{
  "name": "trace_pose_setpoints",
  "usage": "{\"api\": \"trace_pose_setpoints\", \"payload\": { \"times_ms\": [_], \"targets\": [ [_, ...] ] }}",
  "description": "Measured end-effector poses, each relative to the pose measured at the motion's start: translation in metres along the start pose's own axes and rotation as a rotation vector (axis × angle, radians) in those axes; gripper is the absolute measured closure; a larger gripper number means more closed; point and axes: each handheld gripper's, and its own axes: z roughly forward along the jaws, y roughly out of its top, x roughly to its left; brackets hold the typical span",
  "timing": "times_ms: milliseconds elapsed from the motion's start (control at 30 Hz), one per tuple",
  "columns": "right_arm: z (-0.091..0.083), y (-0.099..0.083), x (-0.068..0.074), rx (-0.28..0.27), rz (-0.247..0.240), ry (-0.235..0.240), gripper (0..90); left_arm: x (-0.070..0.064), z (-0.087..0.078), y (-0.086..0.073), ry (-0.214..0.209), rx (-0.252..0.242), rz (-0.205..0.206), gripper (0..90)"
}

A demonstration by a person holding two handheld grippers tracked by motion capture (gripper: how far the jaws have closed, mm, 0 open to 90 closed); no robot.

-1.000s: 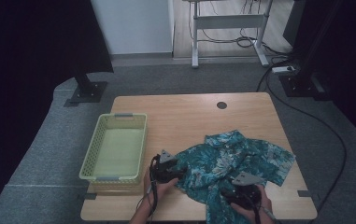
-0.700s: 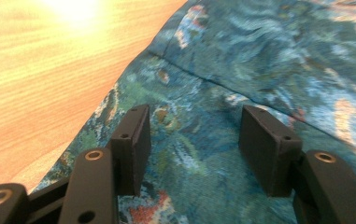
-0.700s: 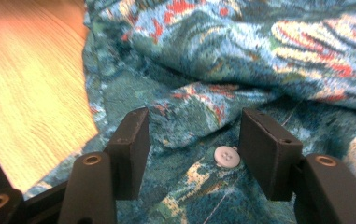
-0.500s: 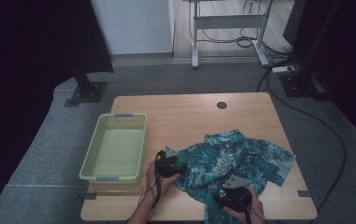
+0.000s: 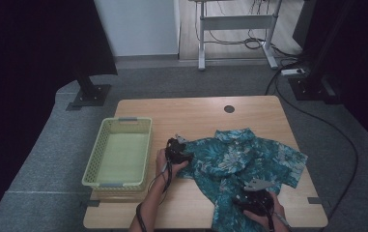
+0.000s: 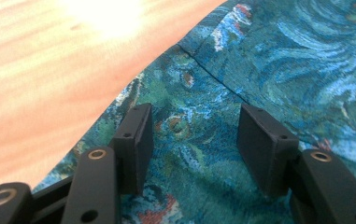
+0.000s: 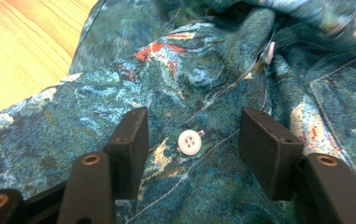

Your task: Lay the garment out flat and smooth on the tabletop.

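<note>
Light wood worktop, rectangular, carries everything. Teal floral-print button-up shirt lies crumpled on the right half, long axis roughly near-left to far-right, hem end hanging toward the person's edge. Pale green perforated plastic basket sits left of the shirt, apart from it, nothing inside. Left tool is at the shirt's left edge, between basket and fabric; jaws apart, straddling the cloth just inside its edge with bare wood beyond. Right tool is over the near hem; jaws also apart, a small white button on the placket lying between them. Neither is clamped yet. My read: both ready to pinch; left one nearer the basket.
</note>
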Motion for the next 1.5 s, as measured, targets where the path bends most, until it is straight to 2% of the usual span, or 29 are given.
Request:
{"api": "trace_pose_setpoints", "payload": {
  "times_ms": [100, 167, 333, 433, 567, 633, 733, 800, 900, 1033, 1233, 1500],
  "targets": [
    [0.0, 0.0, -0.002, 0.003, 0.002, 0.002, 42.4, -0.002, 0.002, 0.004, 0.003, 0.016, -0.008, 44.7],
    [0.0, 0.0, -0.004, -0.004, 0.005, 0.005, 42.9, -0.004, -0.003, 0.002, -0.024, 0.02, -0.016, 44.8],
    [-0.001, -0.002, -0.01, -0.024, 0.024, 0.024, 43.2, -0.013, -0.029, -0.013, -0.064, -0.034, -0.006, 45.1],
    [-0.001, -0.001, -0.007, -0.028, 0.029, -0.012, 43.8, -0.023, -0.044, -0.024, -0.087, -0.056, 0.021, 45.2],
    [-0.01, 0.006, 0.004, -0.086, 0.023, -0.014, 44.4, -0.037, -0.057, -0.036, -0.124, -0.064, 0.053, 45.4],
    [-0.014, 0.011, 0.011, -0.104, 0.017, 0.003, 44.4, -0.044, -0.057, -0.041, -0.135, -0.055, 0.054, 45.4],
    [-0.012, 0.013, 0.023, -0.089, -0.007, 0.021, 44.1, -0.053, -0.054, -0.048, -0.155, -0.043, 0.06, 45.0],
    [-0.008, 0.012, 0.029, -0.055, -0.029, 0.033, 43.5, -0.058, -0.051, -0.052, -0.153, -0.025, 0.074, 43.9],
    [-0.004, 0.005, 0.032, -0.023, -0.033, 0.034, 42.8, -0.058, -0.048, -0.054, -0.153, -0.019, 0.068, 43.4],
    [-0.007, -0.003, 0.027, -0.014, -0.012, 0.026, 42.5, -0.055, -0.048, -0.054, -0.148, -0.018, 0.067, 43.1],
    [-0.01, -0.01, 0.018, 0.006, 0.009, 0.019, 41.1, -0.042, -0.044, -0.049, -0.155, -0.017, 0.019, 43.8],
    [-0.013, -0.014, 0.007, -0.002, 0.026, -0.002, 39.8, -0.03, -0.037, -0.038, -0.121, 0.001, 0.012, 45.3]
  ]
}}
